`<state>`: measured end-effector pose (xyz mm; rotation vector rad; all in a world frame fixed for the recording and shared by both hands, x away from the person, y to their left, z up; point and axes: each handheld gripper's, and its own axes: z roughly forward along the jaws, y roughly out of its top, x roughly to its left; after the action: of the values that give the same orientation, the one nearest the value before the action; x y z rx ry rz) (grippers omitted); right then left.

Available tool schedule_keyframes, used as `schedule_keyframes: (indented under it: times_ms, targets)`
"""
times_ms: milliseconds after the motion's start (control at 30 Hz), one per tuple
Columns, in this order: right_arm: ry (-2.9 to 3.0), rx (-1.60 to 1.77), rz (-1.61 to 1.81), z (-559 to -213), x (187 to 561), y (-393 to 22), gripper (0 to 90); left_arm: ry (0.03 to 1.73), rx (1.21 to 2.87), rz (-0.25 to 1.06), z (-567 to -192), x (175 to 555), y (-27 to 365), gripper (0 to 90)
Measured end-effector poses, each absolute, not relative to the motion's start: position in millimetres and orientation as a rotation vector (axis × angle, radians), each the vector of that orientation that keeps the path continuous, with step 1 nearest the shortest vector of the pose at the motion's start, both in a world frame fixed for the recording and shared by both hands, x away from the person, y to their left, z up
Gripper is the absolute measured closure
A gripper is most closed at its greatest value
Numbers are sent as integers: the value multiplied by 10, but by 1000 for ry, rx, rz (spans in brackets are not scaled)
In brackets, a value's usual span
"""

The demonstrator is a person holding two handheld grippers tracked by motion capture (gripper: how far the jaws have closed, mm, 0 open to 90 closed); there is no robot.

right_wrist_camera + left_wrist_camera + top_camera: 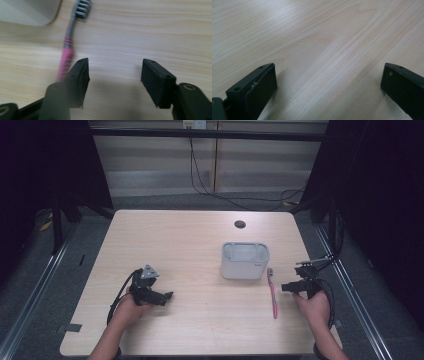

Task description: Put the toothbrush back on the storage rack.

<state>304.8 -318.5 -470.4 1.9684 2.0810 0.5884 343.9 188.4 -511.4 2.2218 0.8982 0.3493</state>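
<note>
A pink toothbrush (273,295) with a grey neck lies flat on the wooden table, bristle end toward a white holder box (244,260). My right gripper (285,287) hovers just right of the handle, jaws apart, nothing between them. In the right gripper view the toothbrush (67,50) runs up past the left fingertip (81,75), outside the gap of the right gripper (115,75), and a corner of the white holder (30,11) shows at top left. My left gripper (167,296) rests low at the table's left; its own view has the left gripper (329,77) wide open over bare wood.
The table (165,235) has a round cable hole (240,224) near its far edge. Dark frame posts and black curtains flank both sides. Cables hang along the back wall. Each gripper trails a black cable toward the front edge.
</note>
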Motion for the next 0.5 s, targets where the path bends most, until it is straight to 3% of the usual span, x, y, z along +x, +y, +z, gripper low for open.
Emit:
schedule_keyframes:
  times_ms: [500]
  targets:
    - [2165,2011,606,-4670,3184,-2957,611,897,2224,349,-5112,3437,1887,1]
